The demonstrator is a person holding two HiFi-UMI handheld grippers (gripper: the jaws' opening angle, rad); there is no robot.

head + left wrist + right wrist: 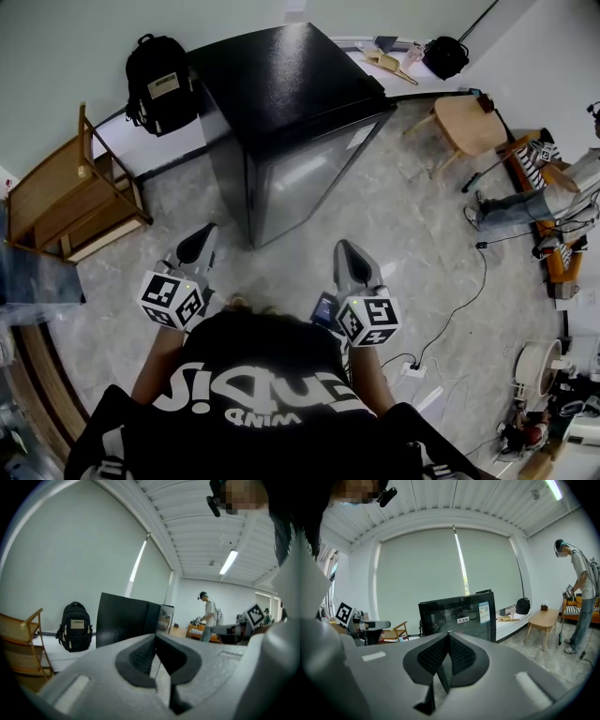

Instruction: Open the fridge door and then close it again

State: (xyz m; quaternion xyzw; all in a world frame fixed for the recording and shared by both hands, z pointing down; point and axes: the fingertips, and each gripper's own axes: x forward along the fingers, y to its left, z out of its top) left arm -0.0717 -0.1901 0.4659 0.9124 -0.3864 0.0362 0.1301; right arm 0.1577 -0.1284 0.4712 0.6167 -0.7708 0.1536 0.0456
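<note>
A small black fridge stands on the floor ahead of me, its glass door closed and facing me. My left gripper hangs short of the fridge's left corner, jaws shut with nothing between them. To its right, my right gripper is held in front of the door and apart from it, also shut and empty. In the left gripper view the fridge's dark side rises beyond the closed tips of the left gripper. The right gripper view shows the door with its stickers past the closed tips of the right gripper.
A black backpack leans on the wall left of the fridge. Wooden furniture stands at the left, a round wooden table at the right. Another person is at the far right. A cable and power strip lie on the floor.
</note>
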